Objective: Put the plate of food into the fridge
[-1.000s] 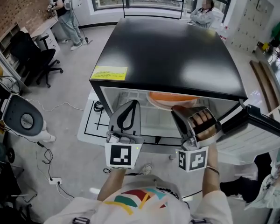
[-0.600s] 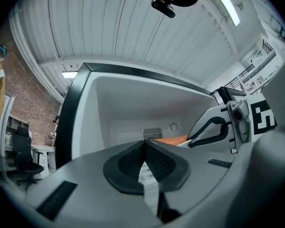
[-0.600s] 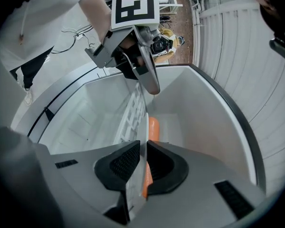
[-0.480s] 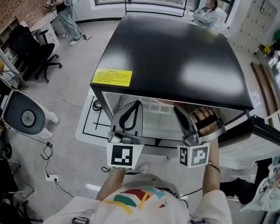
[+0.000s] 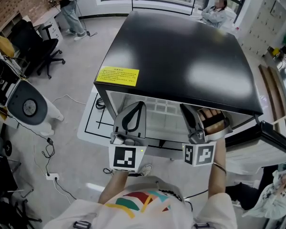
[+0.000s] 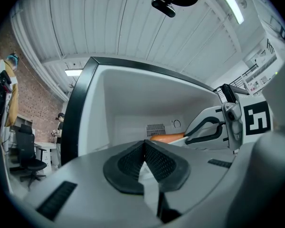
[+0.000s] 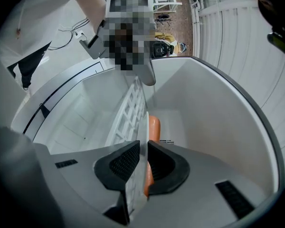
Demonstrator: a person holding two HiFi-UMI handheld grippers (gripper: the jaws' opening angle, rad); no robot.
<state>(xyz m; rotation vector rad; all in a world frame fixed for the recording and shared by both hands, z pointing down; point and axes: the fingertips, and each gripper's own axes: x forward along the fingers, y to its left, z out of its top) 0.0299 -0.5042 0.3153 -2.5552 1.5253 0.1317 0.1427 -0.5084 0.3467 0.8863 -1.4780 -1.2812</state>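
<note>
At the far left an office chair (image 5: 35,56) stands well apart from the fridge (image 5: 181,51). The fridge's black top fills the head view and hides most of the compartment beneath, and a yellow label (image 5: 117,75) sits at its near left corner.

The left gripper (image 5: 139,106) reaches into the opening below that corner. In its own view its pads are pressed together at the tips, with nothing running out past them. A pale wedge shows behind the tips — what it is cannot be made out.

Just beyond, the plate (image 6: 166,137) shows only as an orange sliver, edge-on, leading toward the right gripper (image 6: 190,136). From above, the plate is out of sight under the black top.

The right gripper view shows that gripper's jaws clamped on the plate's thin white rim, orange beside it, inside the white cavity. A wire shelf (image 7: 128,113) runs alongside — whether the plate touches it is unclear.

At the right, the open door (image 5: 271,140) is cut off by the frame edge.
</note>
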